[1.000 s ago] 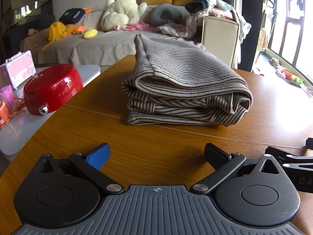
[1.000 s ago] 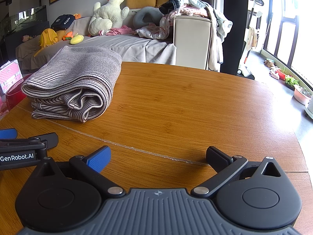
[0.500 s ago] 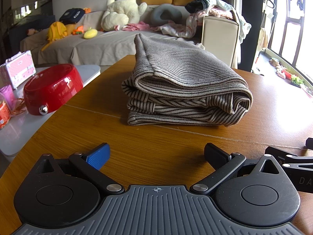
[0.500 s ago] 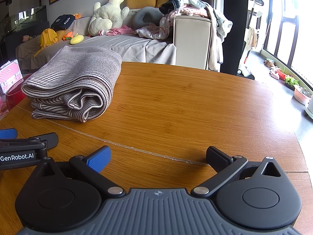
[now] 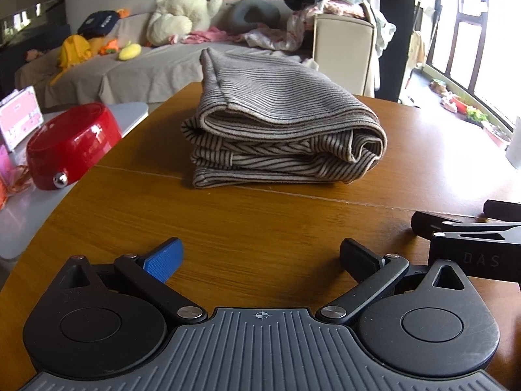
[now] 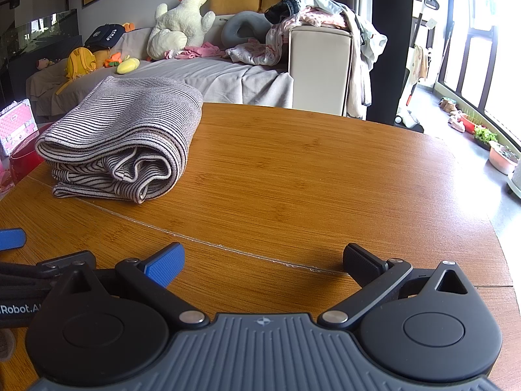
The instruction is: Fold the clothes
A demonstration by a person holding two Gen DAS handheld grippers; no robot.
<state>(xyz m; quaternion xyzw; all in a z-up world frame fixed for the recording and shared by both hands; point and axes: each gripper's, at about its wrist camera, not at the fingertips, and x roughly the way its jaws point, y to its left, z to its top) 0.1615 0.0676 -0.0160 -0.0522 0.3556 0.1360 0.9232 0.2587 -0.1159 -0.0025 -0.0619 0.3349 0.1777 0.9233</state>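
A grey striped garment (image 5: 280,127) lies folded in a thick stack on the wooden table (image 5: 260,228); it also shows in the right wrist view (image 6: 123,143) at the left. My left gripper (image 5: 260,255) is open and empty, low over the table, short of the stack. My right gripper (image 6: 263,260) is open and empty, to the right of the left one, well apart from the garment. The right gripper's side shows at the right edge of the left wrist view (image 5: 469,238).
A red bowl-shaped object (image 5: 71,143) and a pink case (image 5: 19,117) sit on a white side table at the left. A sofa (image 5: 156,65) with plush toys and heaped clothes stands behind the table. Windows and floor items lie at the right.
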